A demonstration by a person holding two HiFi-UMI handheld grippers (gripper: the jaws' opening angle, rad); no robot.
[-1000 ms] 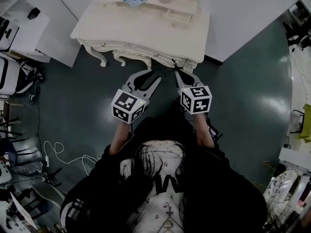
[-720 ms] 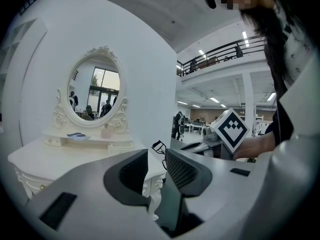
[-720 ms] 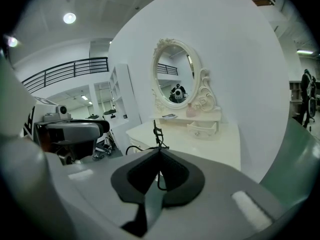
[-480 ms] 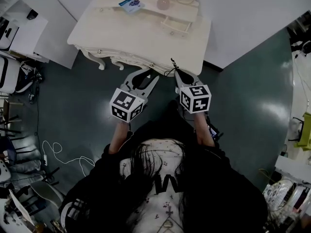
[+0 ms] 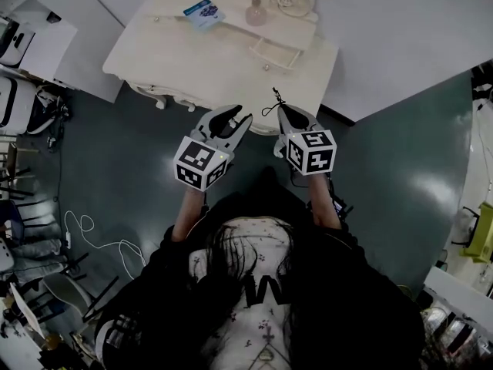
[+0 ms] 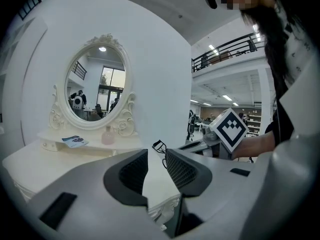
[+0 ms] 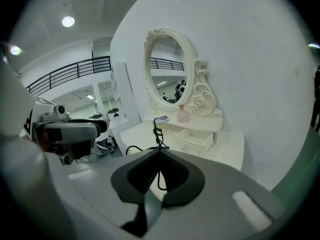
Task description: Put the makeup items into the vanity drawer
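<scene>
1. The right claw (image 5: 280, 111) is closed on a black eyelash curler (image 5: 271, 101). In the right gripper view the jaws meet around its thin handles, and the curler's head (image 7: 158, 132) stands up above the claw (image 7: 159, 153).
2. The curler is held in the air on the person's side of the small open drawer (image 5: 270, 59), over the front edge of the cream worktop (image 5: 192, 60) — not inside the drawer.
3. The left claw (image 5: 233, 119) is beside the right one, further to the left of the drawer and also at the worktop's front edge. Its jaws stand a narrow gap apart with nothing between them (image 6: 156, 159). Past them the curler (image 6: 159, 146) shows in the other claw.
4. The drawer (image 7: 191, 143) is pulled out from under the raised shelf at the back of the worktop.
5. On that shelf behind the drawer stand a pink bottle (image 5: 256, 12) and, to its left, a flat blue packet (image 5: 202, 12).
6. An oval mirror (image 6: 95, 86) in a carved cream frame rises behind the drawer and the shelf — the bottle (image 6: 106, 135) is at its foot.
</scene>
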